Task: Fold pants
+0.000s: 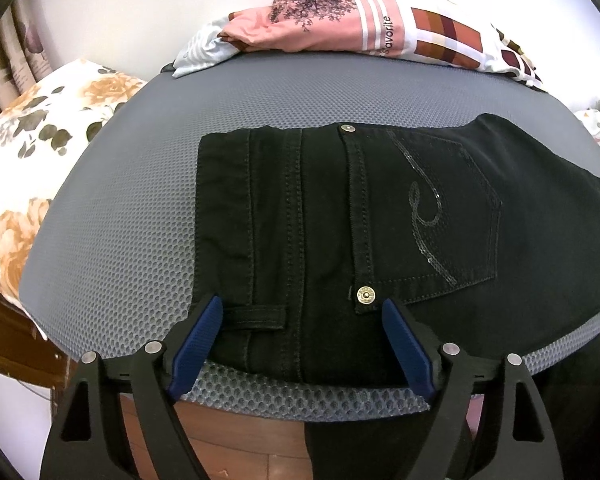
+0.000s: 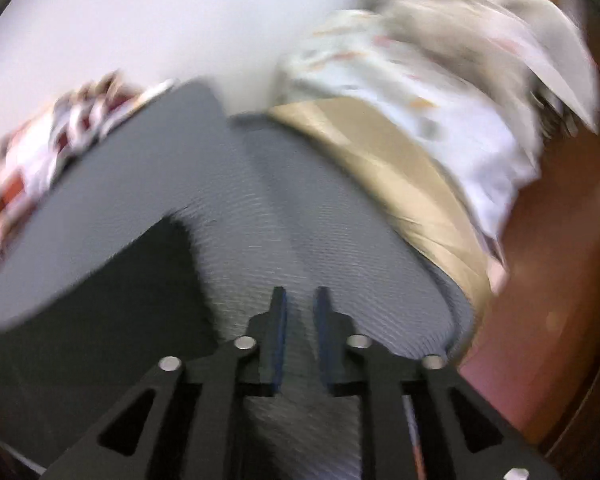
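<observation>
A: How does the left claw (image 1: 300, 312) stand?
B: It tilts down at the near edge of the grey bench (image 1: 120, 208), jaws wide apart, pressing nothing. The black pants (image 1: 340, 220) lie folded on the bench, their waistband between the pads.
A: And the right claw (image 2: 302, 300)?
B: Blurred, over bare bench beside the pants, with a narrow empty gap.
</observation>
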A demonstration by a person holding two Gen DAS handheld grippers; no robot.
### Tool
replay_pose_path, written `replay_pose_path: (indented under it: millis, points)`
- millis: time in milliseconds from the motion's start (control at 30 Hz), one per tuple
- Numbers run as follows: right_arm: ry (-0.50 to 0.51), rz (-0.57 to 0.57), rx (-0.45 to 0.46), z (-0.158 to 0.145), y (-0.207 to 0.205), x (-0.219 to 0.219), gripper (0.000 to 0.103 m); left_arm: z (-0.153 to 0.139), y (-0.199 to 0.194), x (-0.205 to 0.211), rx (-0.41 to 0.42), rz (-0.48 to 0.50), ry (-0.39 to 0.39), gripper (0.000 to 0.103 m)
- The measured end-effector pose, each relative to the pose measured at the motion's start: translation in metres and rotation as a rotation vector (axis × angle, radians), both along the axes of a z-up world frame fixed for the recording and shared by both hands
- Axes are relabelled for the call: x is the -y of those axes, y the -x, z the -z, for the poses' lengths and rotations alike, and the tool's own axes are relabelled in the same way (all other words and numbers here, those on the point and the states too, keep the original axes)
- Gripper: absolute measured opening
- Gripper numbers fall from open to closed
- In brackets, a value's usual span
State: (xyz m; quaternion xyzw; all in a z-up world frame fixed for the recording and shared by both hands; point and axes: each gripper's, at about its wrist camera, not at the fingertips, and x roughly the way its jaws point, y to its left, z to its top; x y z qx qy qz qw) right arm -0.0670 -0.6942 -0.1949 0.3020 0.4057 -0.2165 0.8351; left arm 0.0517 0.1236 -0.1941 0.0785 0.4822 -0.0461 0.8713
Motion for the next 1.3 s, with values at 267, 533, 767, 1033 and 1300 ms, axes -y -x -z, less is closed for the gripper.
replay_pose_path:
  millis: [267,533,767,1033,1300]
  points:
    - [-0.345,-0.022,0.253,0.01,0.072,-0.026,0.052,0.001,0.0,-0.001,0.003,0.004,-0.002,0.084]
    - [-0.438,-0.023,0.326,0.026,0.082,-0.044,0.06,0.002,0.0,0.001,0.009,0.016,-0.016,0.089]
    - [-0.424,-0.064,0.36,0.032,0.056,-0.076,0.06,0.003,0.0,0.001,0.019,0.02,-0.009,0.09]
    - [-0.402,-0.001,0.289,0.044,0.048,-0.078,0.009,0.002,0.001,0.001,0.025,0.025,-0.007,0.09]
    - [-0.402,-0.037,0.271,0.04,0.043,-0.078,0.015,-0.018,0.003,-0.004,0.093,0.003,0.019,0.09]
